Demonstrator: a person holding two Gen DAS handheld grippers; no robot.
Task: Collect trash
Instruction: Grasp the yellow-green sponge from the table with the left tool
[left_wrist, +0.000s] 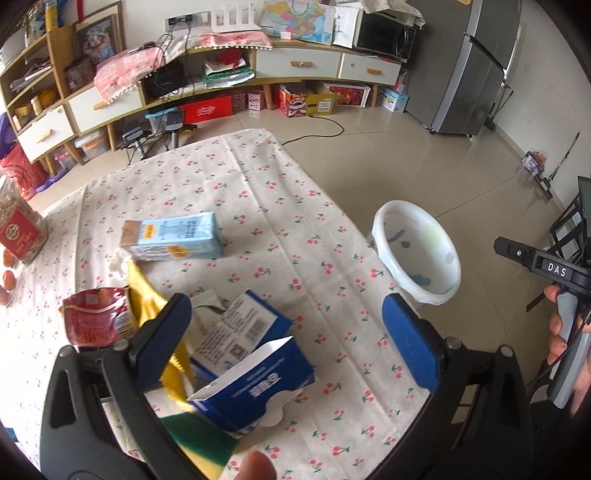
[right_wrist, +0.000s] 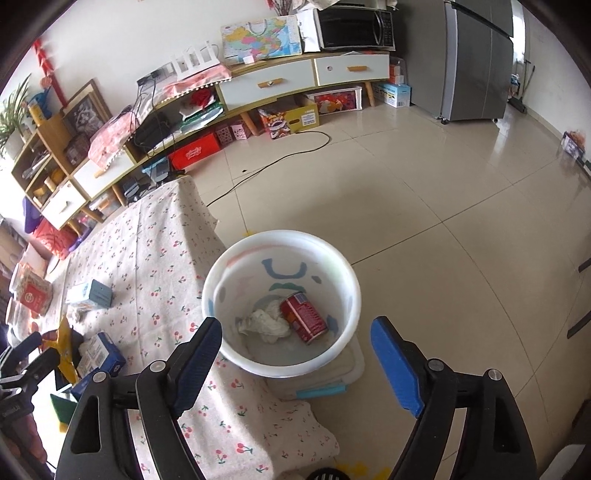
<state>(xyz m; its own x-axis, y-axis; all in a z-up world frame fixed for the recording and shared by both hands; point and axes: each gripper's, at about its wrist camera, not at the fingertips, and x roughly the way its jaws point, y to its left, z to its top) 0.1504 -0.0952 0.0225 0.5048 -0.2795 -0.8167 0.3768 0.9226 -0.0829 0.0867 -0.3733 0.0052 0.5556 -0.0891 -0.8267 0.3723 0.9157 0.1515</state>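
My left gripper (left_wrist: 284, 328) is open above a torn blue and white carton (left_wrist: 247, 362) on the cherry-print table (left_wrist: 258, 192); the carton lies between the fingers. A yellow wrapper (left_wrist: 147, 295), a red crumpled packet (left_wrist: 98, 317) and a light blue carton (left_wrist: 173, 236) lie nearby. My right gripper (right_wrist: 295, 350) is open and empty over the white bin (right_wrist: 347, 314), which holds a red can (right_wrist: 304, 317) and a crumpled tissue (right_wrist: 264, 323). The bin also shows in the left wrist view (left_wrist: 388, 229).
A red-labelled jar (left_wrist: 20, 229) stands at the table's left edge, with small orange fruits (left_wrist: 9, 280) beside it. The bin stands on a stool off the table's right edge. A long cabinet (left_wrist: 221, 74) and a fridge (left_wrist: 465, 66) line the far wall.
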